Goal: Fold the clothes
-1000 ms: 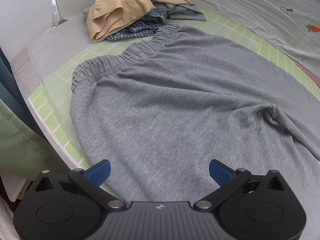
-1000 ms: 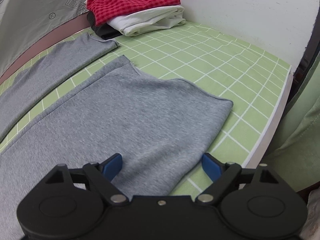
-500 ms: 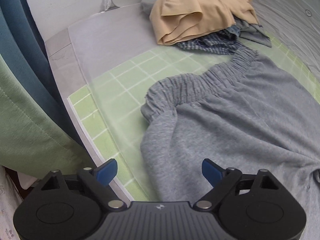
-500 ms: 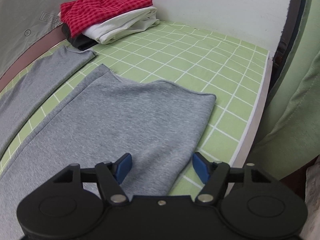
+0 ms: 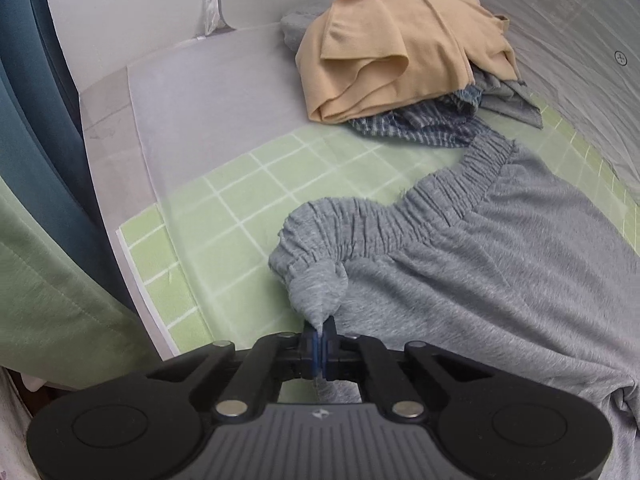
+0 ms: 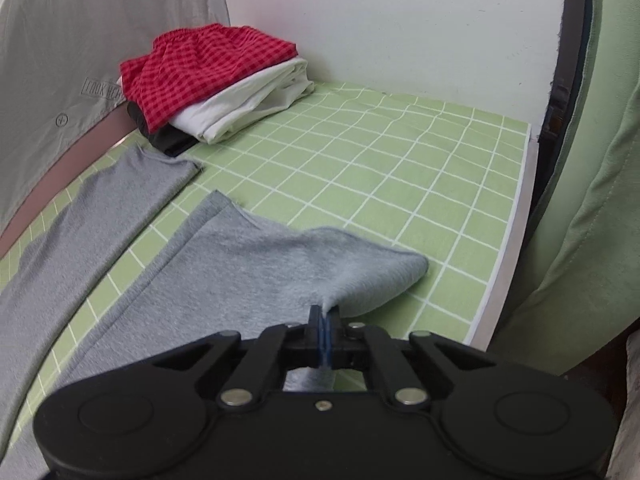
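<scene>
Left wrist: the left gripper point(image 5: 319, 338) had gone from jaws wide apart half a second before to pinched tight on the grey trousers point(image 5: 500, 264), gripping the near corner of the elastic waistband point(image 5: 384, 224). Cloth tented up into the pads. Rest of the waistband ran across the green grid mat point(image 5: 240, 208) toward its far edge, where a loose pile sat: a tan garment point(image 5: 384, 48) over a blue checked one point(image 5: 416, 124).

Right wrist: the right gripper point(image 6: 324, 334) had likewise closed, clamped on the near trouser leg's hem corner point(image 6: 360, 276), which was lifted off the mat point(image 6: 400, 168). The other leg point(image 6: 104, 204) lay flat beside it, a strip of mat between. A folded stack point(image 6: 216, 80), red check on top, sat at the mat's far corner against the white wall point(image 6: 400, 20).

Both ends of the near side gripped, so probably set for a lengthwise fold, near leg over far leg. Green curtain point(image 6: 592, 200) hung past the mat's right edge, grey sheet point(image 6: 80, 40) behind.
</scene>
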A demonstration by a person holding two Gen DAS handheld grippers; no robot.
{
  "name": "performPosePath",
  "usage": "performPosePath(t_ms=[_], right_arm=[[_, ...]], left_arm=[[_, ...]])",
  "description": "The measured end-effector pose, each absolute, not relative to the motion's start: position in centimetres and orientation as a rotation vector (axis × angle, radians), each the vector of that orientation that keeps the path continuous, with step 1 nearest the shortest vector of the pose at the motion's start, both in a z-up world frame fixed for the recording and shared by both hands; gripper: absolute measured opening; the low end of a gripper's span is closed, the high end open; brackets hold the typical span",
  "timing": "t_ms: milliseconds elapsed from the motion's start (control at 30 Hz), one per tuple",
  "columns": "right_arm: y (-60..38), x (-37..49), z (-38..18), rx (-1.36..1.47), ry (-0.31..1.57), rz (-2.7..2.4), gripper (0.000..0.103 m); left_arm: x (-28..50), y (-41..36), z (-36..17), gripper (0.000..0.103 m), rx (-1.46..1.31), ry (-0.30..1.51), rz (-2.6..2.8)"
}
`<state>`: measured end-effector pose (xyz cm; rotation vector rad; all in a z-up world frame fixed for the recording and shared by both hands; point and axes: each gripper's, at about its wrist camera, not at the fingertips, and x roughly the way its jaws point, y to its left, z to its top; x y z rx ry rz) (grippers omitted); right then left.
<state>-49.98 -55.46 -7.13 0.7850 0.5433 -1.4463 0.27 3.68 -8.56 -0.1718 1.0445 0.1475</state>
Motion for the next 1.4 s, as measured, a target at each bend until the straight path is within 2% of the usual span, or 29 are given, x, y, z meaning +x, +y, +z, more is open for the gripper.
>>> performPosePath(t_ms=[233, 300, 433, 633, 767, 900, 967, 1000, 1033, 1067, 1100, 1167, 1200, 1233, 1400], right_arm=[[-54.9, -50.2, 0.0, 0.688, 0.365, -1.419, 0.001], [-55.0, -50.0, 1.2, 0.664, 0.345, -1.417, 0.001], [-55.9, -49.6, -0.7, 0.637, 0.429, -1.440, 0.001], [-58.6, -47.7, 0.3, 0.669, 0.377, -1.427, 0.001], [-63.2, -43.5, 2.2, 0.637, 0.365, -1.416, 0.001], [-71.5, -35.5, 3.1, 0.607, 0.389, -1.334, 0.001], [-76.2, -30.3, 2.4, 0.584, 0.438, -1.268, 0.002], [-78.7, -27.3, 1.6, 0.564, 0.481, -1.225, 0.008], [-80.1, -24.7, 0.8, 0.538, 0.515, -1.209, 0.020], [-81.6, -22.2, 0.0, 0.511, 0.548, -1.194, 0.047], [-82.3, -20.3, -0.5, 0.500, 0.585, -1.208, 0.059], [-81.7, -18.9, -1.2, 0.480, 0.571, -1.203, 0.060], [-80.7, -19.2, -1.6, 0.480, 0.557, -1.187, 0.067], [-79.6, -19.6, -2.2, 0.488, 0.562, -1.180, 0.070], [-73.7, -23.1, -6.6, 0.514, 0.678, -1.197, 0.071]], left_arm=[[-0.4, 4.1, -1.3, 0.002, -0.233, 0.881, 0.137], [-0.3, 4.1, -1.9, 0.002, -0.233, 0.894, 0.173], [-0.9, 4.2, -3.9, 0.002, -0.291, 0.950, 0.245], [0.1, 1.3, -1.9, 0.002, -0.268, 0.897, 0.230], [3.6, -2.0, 0.2, 0.002, -0.313, 0.852, 0.219], [12.1, -8.7, 0.8, 0.002, -0.341, 0.790, 0.153], [16.9, -12.8, -0.2, 0.008, -0.335, 0.789, 0.108], [18.0, -14.0, -0.7, 0.015, -0.318, 0.805, 0.107], [19.1, -15.3, -1.1, 0.024, -0.301, 0.821, 0.106], [20.2, -16.5, -1.5, 0.025, -0.284, 0.837, 0.105], [21.3, -17.8, -1.9, 0.032, -0.266, 0.853, 0.105], [19.5, -17.9, -2.3, 0.050, -0.236, 0.824, 0.098], [18.4, -17.8, -2.6, 0.067, -0.219, 0.814, 0.103], [17.4, -17.3, -3.2, 0.074, -0.209, 0.836, 0.125], [12.5, -14.8, -6.9, 0.074, -0.208, 0.983, 0.183]])
